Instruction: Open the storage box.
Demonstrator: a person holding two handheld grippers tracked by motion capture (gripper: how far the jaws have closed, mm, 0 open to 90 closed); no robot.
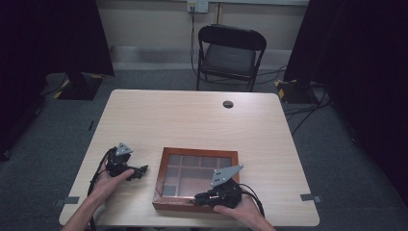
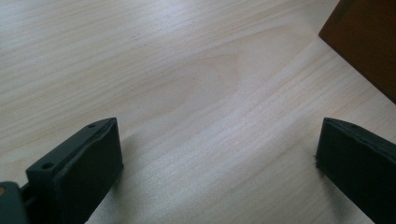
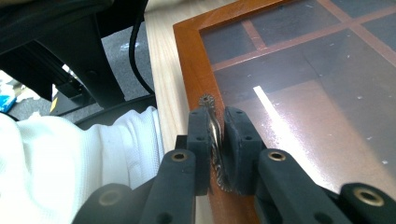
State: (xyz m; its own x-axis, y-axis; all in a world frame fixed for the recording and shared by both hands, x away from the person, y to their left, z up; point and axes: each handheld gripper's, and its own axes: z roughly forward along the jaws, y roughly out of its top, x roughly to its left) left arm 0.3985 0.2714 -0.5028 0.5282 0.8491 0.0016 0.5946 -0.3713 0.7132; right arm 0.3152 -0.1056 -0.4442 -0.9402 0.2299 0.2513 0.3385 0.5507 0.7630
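Note:
A brown wooden box [image 1: 197, 152] with a glass lid over several compartments lies on the table's near half. At the lid's front edge stands a small ornate metal clasp [image 3: 206, 100]. My right gripper [image 3: 215, 123] is shut on that clasp, its pads pressing both sides; in the high view the right gripper [image 1: 199, 197] sits at the box's near edge. My left gripper [image 1: 142, 171] rests on the table left of the box. Its jaws [image 2: 217, 140] stand wide open over bare wood, with the box's corner [image 2: 364, 42] just beyond.
The light wooden table [image 1: 192, 115] has a round cable hole [image 1: 228, 104] near its far edge. A black folding chair [image 1: 231, 53] stands beyond it. A white sleeve [image 3: 70, 158] lies left of the right gripper. Dark curtains flank the room.

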